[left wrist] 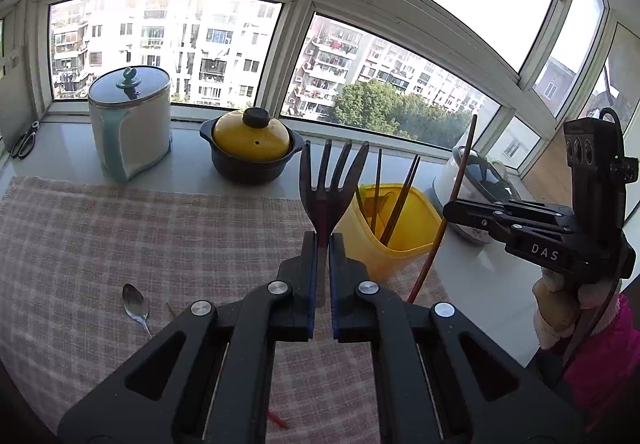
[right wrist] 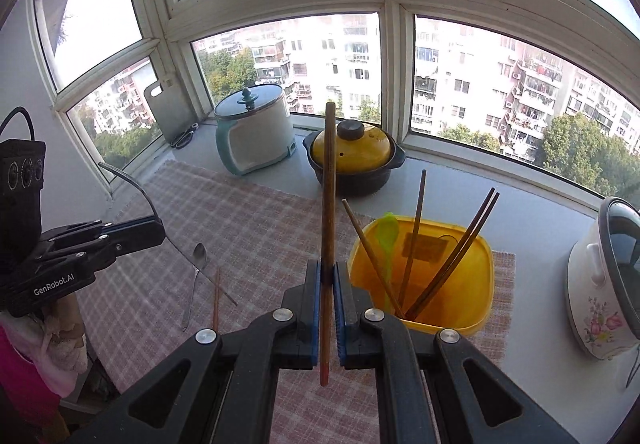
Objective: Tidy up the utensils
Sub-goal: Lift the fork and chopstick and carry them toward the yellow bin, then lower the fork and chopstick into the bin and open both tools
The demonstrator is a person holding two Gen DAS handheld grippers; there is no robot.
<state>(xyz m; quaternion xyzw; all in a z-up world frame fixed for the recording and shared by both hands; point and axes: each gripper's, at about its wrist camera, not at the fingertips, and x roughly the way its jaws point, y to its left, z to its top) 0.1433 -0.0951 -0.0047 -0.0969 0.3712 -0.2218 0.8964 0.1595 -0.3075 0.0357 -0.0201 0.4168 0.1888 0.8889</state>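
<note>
My left gripper (left wrist: 324,240) is shut on the neck of a dark metal fork (left wrist: 332,180), tines pointing up, raised above the checked cloth (left wrist: 120,236). In the right wrist view the left gripper (right wrist: 162,230) shows at the left with the fork (right wrist: 138,184) edge-on. My right gripper (right wrist: 327,268) is shut on a long wooden chopstick (right wrist: 329,184) that stands upright. Just right of it is a yellow container (right wrist: 491,276) holding several chopsticks (right wrist: 416,228) and a green spoon (right wrist: 386,232). The right gripper (left wrist: 446,210) and its chopstick (left wrist: 460,180) hang beside the container (left wrist: 384,260).
A metal spoon (right wrist: 199,256) and a chopstick (right wrist: 217,296) lie on the cloth. A white-and-teal lidded pot (left wrist: 128,128), a black casserole with a yellow lid (left wrist: 252,144), scissors (left wrist: 26,142) and a floral rice cooker (right wrist: 604,284) stand along the windowsill counter.
</note>
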